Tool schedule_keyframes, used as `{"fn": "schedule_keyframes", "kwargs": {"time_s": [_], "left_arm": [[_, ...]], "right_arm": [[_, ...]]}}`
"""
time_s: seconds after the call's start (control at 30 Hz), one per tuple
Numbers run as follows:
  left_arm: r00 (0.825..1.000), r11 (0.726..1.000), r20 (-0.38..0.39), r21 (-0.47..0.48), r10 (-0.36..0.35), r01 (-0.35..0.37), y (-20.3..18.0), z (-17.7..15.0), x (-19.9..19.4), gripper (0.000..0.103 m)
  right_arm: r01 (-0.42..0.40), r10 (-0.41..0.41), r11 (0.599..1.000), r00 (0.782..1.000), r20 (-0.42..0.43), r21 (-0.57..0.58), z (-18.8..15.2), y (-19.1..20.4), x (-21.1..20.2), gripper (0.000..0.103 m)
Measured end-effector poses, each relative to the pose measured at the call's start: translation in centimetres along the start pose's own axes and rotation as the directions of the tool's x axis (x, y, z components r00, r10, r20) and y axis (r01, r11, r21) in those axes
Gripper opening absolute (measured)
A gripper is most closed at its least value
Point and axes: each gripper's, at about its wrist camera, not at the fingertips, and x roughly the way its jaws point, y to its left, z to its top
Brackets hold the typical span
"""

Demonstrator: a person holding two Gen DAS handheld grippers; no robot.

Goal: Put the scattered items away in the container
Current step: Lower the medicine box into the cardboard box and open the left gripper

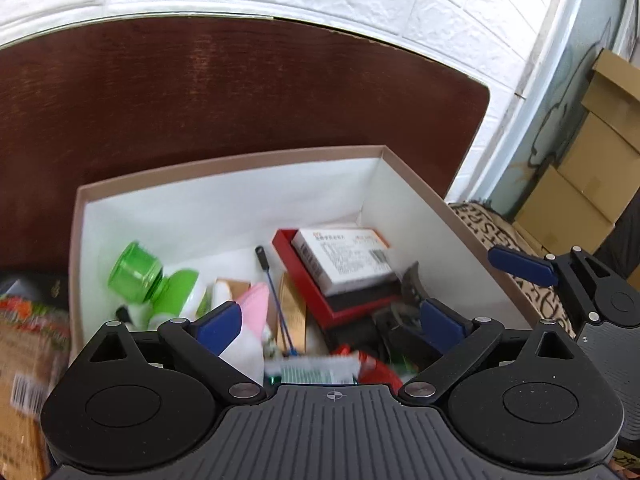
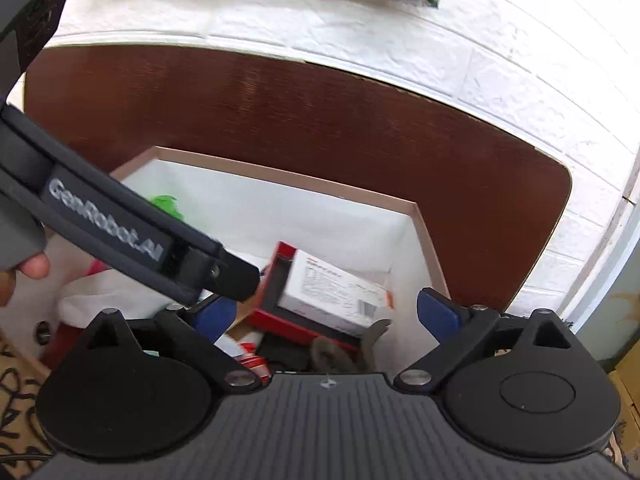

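Both grippers, left (image 1: 332, 320) and right (image 2: 328, 312), gape wide over the box (image 1: 224, 160), gripping nothing. Bottle (image 1: 134, 274), carton (image 1: 340, 258) inside.

one box (image 1: 420, 196), one green bottle (image 1: 138, 276), two grippers (image 1: 332, 326) (image 2: 326, 314)

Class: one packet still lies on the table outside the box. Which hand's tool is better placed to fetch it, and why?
Left. The packet lies just beside the open left tool, left of the box. The right tool hangs over the box's far side.
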Motion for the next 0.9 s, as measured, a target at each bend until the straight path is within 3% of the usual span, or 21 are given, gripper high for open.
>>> {"fn": "schedule_keyframes", "kwargs": {"time_s": [0.53, 0.9], "left_arm": [[0.99, 0.996, 0.112, 0.009, 0.091, -0.092, -2.5, -5.3, -11.4, 0.103], [0.98, 0.984, 0.123, -0.104, 0.155, -0.143, -0.4, -13.4, -17.0, 0.103]], "right_arm": [[-0.052, 0.06, 0.997, 0.991, 0.122, -0.061, 1.3, 5.5, -9.9, 0.103], [-0.219, 0.218, 0.976, 0.97, 0.104, 0.001, -2.3, 10.4, -14.5, 0.103]]}}
